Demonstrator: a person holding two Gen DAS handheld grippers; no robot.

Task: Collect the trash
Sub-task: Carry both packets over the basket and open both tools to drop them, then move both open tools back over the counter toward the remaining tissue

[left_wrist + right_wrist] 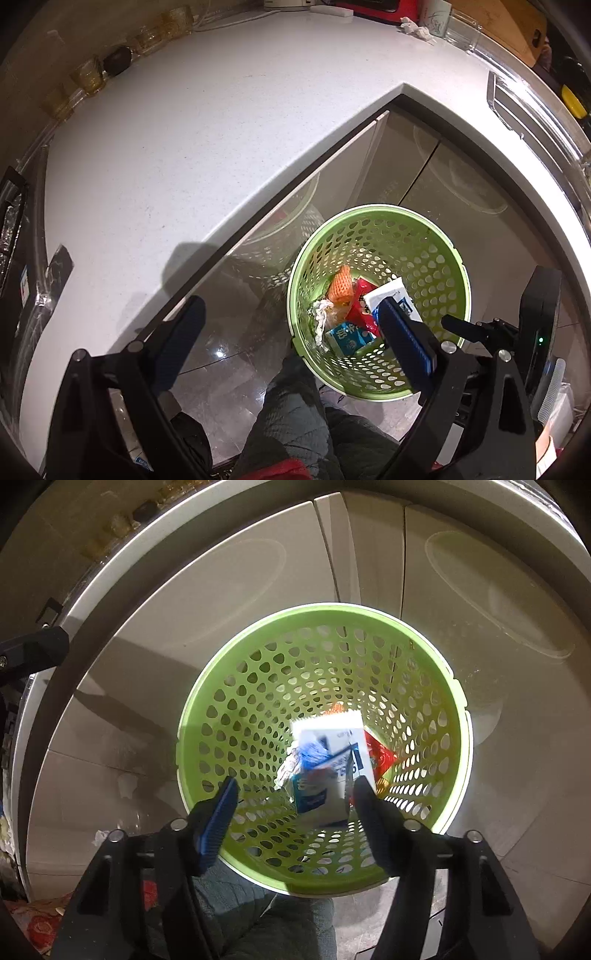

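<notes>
A green perforated trash basket (436,236) stands on the floor by the cabinets and also fills the right wrist view (258,672). It holds an orange net, a red wrapper (360,306), a blue-and-white carton (347,338), crumpled foil and a white packet (328,738). The white packet looks blurred, loose between and beyond my right gripper's fingers. My right gripper (295,808) is open just above the basket mouth. My left gripper (291,332) is open and empty, above the floor at the basket's left rim.
A white countertop (203,129) wraps around the basket's corner, with glass jars (88,74) along its back edge and crumpled tissue (415,27) at the far side. Beige cabinet doors (221,590) stand behind the basket. The person's grey-clad legs (295,413) are below.
</notes>
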